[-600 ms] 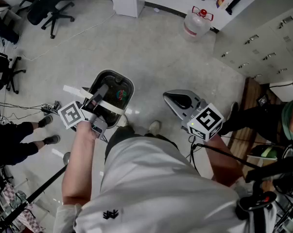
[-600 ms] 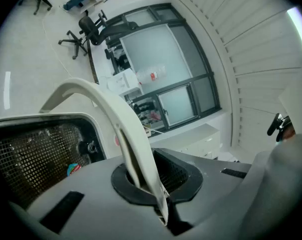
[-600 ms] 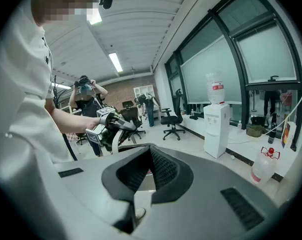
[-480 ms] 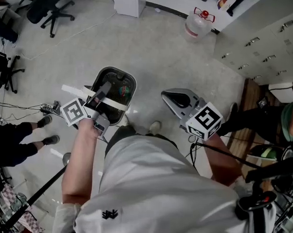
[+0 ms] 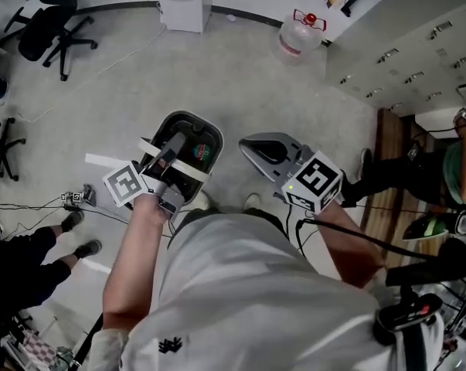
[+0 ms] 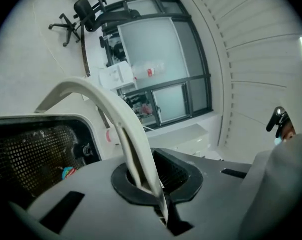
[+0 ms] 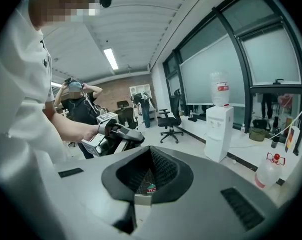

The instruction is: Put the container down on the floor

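Left gripper (image 5: 171,150): jaws clamped tight on the white plastic bail handle (image 6: 121,129) of the dark mesh container (image 5: 179,119), which hangs over the grey floor (image 5: 217,68). Right gripper (image 5: 253,147): jaws together, just beside the container.

Over grey concrete floor (image 5: 240,76), left of centre: dark mesh-lined container (image 5: 188,117), with white curved handle (image 5: 190,171) crossing above it, caught between jaws of left gripper (image 5: 171,149). Just right, apart: right gripper (image 5: 256,147). Farther ahead on floor: clear plastic water jug (image 5: 297,32); left of that, white boxy water dispenser (image 5: 182,2); far left, black swivel chair (image 5: 47,25).
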`<state>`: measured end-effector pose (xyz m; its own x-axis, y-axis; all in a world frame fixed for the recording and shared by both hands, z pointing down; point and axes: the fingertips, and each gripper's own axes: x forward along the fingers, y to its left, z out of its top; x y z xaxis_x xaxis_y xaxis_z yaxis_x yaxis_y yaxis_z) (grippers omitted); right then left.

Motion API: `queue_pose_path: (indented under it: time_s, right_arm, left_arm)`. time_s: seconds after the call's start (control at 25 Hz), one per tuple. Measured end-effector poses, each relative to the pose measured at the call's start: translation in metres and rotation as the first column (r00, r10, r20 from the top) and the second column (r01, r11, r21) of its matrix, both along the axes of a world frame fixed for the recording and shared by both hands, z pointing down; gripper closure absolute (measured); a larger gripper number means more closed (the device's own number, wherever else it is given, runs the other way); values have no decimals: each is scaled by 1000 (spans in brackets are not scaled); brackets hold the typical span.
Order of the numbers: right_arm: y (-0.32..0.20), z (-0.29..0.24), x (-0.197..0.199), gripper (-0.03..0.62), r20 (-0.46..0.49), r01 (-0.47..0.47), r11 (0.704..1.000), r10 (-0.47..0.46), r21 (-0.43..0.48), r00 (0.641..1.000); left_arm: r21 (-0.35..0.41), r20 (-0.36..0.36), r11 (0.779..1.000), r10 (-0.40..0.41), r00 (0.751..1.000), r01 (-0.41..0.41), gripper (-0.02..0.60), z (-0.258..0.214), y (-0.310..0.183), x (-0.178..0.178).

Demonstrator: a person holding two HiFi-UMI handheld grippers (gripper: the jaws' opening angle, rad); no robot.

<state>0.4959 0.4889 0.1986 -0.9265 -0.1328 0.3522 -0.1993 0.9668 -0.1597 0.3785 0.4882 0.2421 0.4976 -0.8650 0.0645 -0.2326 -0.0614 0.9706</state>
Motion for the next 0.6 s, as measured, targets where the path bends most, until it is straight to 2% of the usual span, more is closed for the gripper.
queue_pose_path:
  time_s: [0.4, 0.6]
  right_arm:
    - [-2, 16, -62, 577, -29, -84, 996, 84, 9, 996]
    - [-17, 23, -98, 576, -34, -51, 999, 51, 1, 998]
  left_arm:
    - [-22, -11, 996, 87, 996, -87, 575, 22, 1, -58]
    - [-44, -27, 996, 75, 997, -76, 575, 37, -10, -97]
